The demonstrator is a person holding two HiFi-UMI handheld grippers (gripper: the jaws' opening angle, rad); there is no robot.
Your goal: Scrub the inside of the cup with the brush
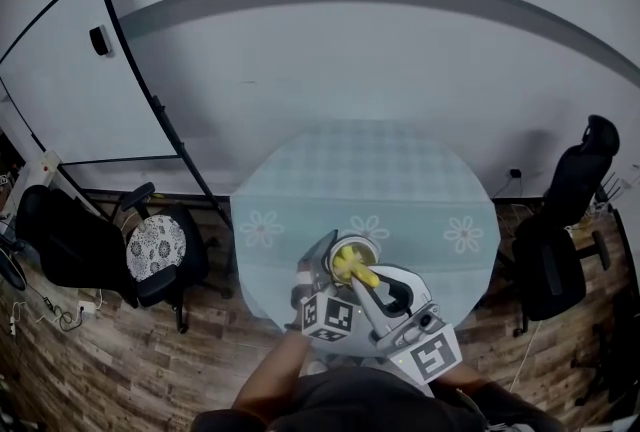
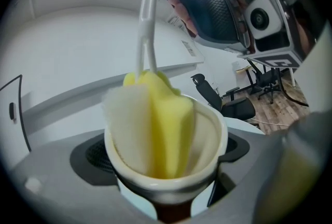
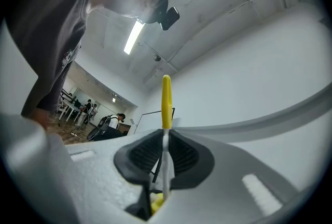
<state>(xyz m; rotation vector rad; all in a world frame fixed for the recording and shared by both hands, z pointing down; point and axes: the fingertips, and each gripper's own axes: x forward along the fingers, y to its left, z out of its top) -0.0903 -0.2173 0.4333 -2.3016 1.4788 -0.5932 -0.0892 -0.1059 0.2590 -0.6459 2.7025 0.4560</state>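
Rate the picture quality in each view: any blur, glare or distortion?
Head view: dim, dark corners, fisheye bending the wall. Left gripper view: brush sponge and cup slightly soft, foreground blurred. Right gripper view: ceiling light glares; the brush's yellow tip is sharp, near foreground blurred.

Left tongs (image 2: 166, 168), right tongs (image 3: 164, 158), both clamped

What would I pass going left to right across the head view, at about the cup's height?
The patterned-seat chair → cup holding the brush → black office chair.
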